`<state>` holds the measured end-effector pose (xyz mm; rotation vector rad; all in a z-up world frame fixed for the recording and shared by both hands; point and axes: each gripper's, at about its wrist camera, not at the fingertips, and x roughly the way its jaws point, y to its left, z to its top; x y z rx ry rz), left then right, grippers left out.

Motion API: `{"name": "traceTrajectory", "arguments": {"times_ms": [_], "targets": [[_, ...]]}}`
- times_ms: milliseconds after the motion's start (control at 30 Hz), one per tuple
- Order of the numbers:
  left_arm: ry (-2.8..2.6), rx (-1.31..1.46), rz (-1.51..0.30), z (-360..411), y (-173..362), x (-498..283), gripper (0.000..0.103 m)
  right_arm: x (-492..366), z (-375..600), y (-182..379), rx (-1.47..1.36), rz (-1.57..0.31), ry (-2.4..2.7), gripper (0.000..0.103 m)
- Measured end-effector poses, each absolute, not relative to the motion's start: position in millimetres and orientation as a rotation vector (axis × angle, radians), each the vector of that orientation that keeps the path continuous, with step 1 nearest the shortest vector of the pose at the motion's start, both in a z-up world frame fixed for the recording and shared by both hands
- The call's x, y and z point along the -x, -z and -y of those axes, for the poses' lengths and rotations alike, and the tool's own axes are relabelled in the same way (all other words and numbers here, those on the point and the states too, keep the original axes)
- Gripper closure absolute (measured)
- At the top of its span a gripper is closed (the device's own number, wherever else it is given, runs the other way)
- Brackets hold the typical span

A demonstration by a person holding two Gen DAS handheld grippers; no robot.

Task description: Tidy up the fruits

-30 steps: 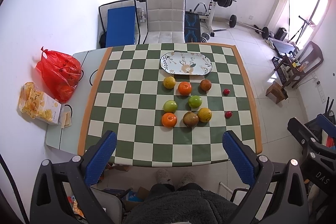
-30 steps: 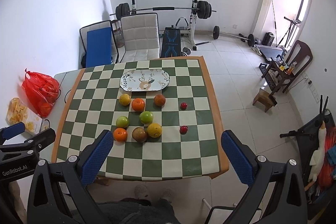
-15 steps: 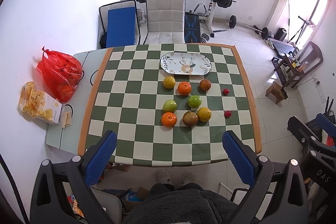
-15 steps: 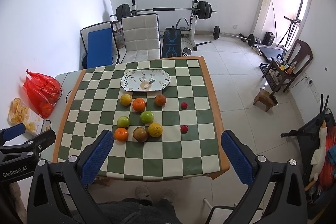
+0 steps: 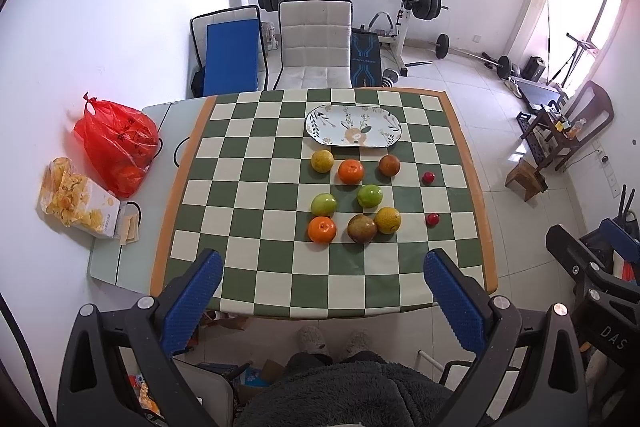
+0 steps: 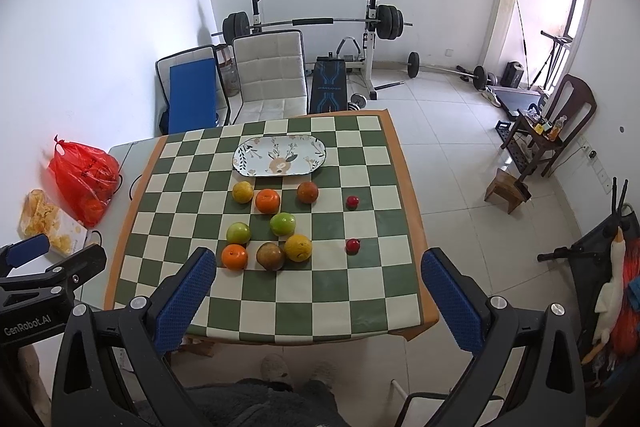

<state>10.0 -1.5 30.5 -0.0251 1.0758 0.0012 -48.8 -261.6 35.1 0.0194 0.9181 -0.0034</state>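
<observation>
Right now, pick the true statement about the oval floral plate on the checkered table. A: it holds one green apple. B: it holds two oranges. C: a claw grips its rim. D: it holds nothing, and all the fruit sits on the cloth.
D: the oval floral plate is bare, and the round fruits, such as the orange, lie on the green-and-white checkered tablecloth nearer the person.

Near edge of table (image 5: 280,291) bare, free for approach. Fruit cluster (image 5: 352,195) mid-table blocks straight path to plate (image 5: 354,126) at far edge. Left side open; chair (image 5: 314,43) beyond.
</observation>
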Motion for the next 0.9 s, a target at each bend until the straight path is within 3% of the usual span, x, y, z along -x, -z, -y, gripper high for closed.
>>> {"name": "traceTrajectory", "arguments": {"times_ms": [900], "targets": [[0.0,0.028,-1.076,7,-41,-9,0.0,57,263,-38,-0.023,-0.911,-0.006,0.0]]}}
